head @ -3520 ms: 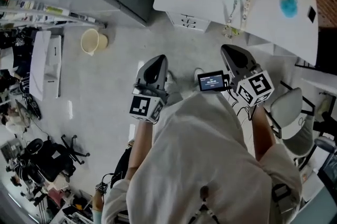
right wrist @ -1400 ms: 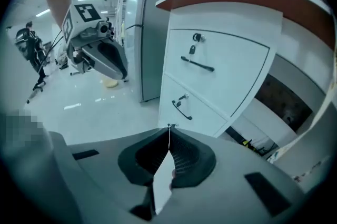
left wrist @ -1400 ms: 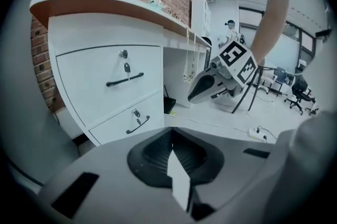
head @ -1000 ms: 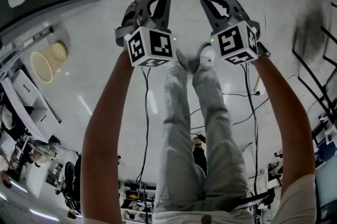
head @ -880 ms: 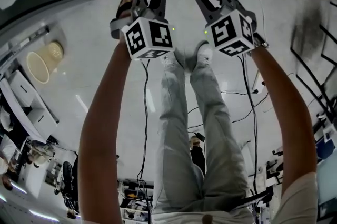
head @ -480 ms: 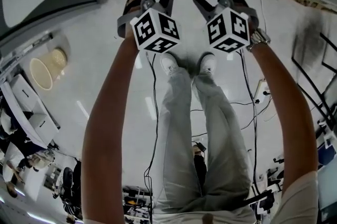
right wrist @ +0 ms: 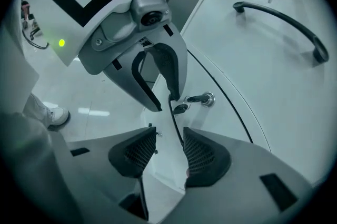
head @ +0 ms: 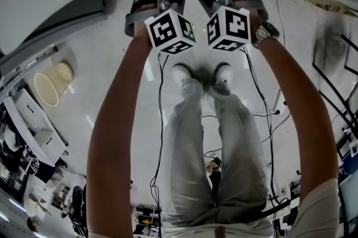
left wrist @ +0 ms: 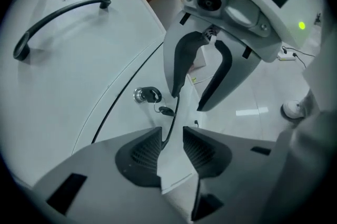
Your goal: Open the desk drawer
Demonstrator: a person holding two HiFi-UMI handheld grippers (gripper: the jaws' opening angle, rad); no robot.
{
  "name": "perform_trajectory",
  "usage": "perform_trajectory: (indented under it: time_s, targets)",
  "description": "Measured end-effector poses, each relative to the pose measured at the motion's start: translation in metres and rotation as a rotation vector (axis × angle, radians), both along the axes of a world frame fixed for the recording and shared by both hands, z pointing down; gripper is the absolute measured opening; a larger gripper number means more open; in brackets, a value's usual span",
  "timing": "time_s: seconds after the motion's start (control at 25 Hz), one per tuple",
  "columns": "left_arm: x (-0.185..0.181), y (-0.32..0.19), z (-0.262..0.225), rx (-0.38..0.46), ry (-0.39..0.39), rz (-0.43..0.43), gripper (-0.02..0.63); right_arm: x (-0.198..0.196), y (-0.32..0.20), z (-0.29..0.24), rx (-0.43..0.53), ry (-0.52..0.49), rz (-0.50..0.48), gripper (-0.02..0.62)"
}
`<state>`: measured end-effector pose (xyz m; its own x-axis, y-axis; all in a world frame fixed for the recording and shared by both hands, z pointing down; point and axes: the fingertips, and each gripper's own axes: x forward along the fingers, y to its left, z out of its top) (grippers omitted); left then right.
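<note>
Since a second ago, the left gripper (left wrist: 171,146) and right gripper (right wrist: 168,149) have neared the white desk drawer front (left wrist: 79,75) ahead. Their empty jaws are opening. Its black bar handle (left wrist: 52,17) runs sideways.

The head view looks steeply down; both gripper views face the drawer front (left wrist: 68,75) closely, sharing its keyed lock (left wrist: 143,95).
</note>
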<state>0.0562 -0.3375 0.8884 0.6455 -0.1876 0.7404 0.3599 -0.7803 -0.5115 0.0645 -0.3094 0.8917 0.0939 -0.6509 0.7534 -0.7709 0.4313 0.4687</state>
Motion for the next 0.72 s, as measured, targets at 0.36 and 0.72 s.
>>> perform_trajectory:
  time_s: [0.36,0.72]
  targets:
    - [0.009,-0.001,0.016,0.098,-0.014,0.077,0.109,0.013,-0.012,0.020,-0.050,0.119,-0.048,0.136]
    - [0.015,-0.009,0.017,0.199,-0.011,0.096,0.040,0.021,-0.023,0.020,-0.056,0.237,-0.105,0.043]
